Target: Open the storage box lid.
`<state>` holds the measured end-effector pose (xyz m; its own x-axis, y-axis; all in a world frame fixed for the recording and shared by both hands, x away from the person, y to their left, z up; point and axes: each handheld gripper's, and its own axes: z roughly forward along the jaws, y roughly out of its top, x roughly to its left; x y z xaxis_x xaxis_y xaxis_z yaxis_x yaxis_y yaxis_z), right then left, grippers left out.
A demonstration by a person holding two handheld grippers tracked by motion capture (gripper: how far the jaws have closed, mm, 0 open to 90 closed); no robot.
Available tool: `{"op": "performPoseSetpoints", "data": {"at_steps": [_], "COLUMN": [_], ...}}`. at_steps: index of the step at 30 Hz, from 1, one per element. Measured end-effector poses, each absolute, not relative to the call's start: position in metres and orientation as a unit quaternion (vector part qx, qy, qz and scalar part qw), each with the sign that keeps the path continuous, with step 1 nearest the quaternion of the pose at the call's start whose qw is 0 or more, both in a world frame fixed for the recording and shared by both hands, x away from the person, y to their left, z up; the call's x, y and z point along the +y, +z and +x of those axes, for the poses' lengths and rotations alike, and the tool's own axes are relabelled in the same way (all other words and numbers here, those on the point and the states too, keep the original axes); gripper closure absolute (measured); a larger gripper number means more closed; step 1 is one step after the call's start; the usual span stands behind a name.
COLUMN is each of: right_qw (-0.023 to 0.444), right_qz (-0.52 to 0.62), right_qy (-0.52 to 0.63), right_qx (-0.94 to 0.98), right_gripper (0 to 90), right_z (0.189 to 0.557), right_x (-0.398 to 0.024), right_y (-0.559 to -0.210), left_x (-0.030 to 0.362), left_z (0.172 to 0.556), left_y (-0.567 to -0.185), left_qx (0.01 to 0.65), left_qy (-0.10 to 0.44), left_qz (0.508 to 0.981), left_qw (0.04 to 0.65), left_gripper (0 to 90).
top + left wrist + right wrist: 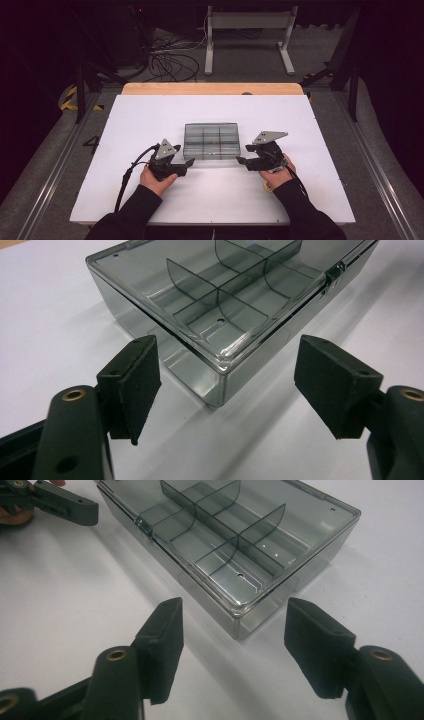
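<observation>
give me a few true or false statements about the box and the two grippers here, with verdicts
1. The smoky clear plastic organiser box has its lid closed. True.
2. The left gripper is clamped on a corner of the box. False: its jaws stand apart with the corner between them, and the pads do not touch it.
3. Dividers split the box into compartments. True.
4. The right gripper holds the box off the table. False: its jaws are open on either side of a corner, and the box rests flat on the white table.
5. The box has a latch on its front edge. True.
6. The two grippers are at opposite long sides of the box. False: both are at its near corners.
</observation>
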<state>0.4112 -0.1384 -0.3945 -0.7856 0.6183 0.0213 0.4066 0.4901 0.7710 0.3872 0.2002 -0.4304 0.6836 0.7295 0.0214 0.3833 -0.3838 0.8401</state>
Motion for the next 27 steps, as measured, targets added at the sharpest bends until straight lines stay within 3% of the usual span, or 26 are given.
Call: {"op": "performPoseSetpoints", "data": {"at_steps": [9,15,27], "right_qw": [0.131,0.136,0.143], "right_qz": [0.307,0.303,0.304], "right_qy": [0.387,0.372,0.37], "right_qx": [0.859,0.867,0.866], "right_gripper": [59.3,67.6,69.4], "right_z": [0.417,0.419,0.416], "right_x": [-0.134,-0.129,-0.127], "right_y": [-0.402,-0.406,-0.404], "left_x": [0.196,0.195,0.195], "left_z": [0.392,0.394,0.396], "left_y": [-0.435,-0.436,-0.436], "left_qx": [0.359,0.368,0.367], "left_qy": [0.182,0.18,0.177], "left_qz": [0.812,0.814,0.819], "left_qw": [0.422,0.411,0.404], "left_gripper": [39.2,41.0,41.0]}}
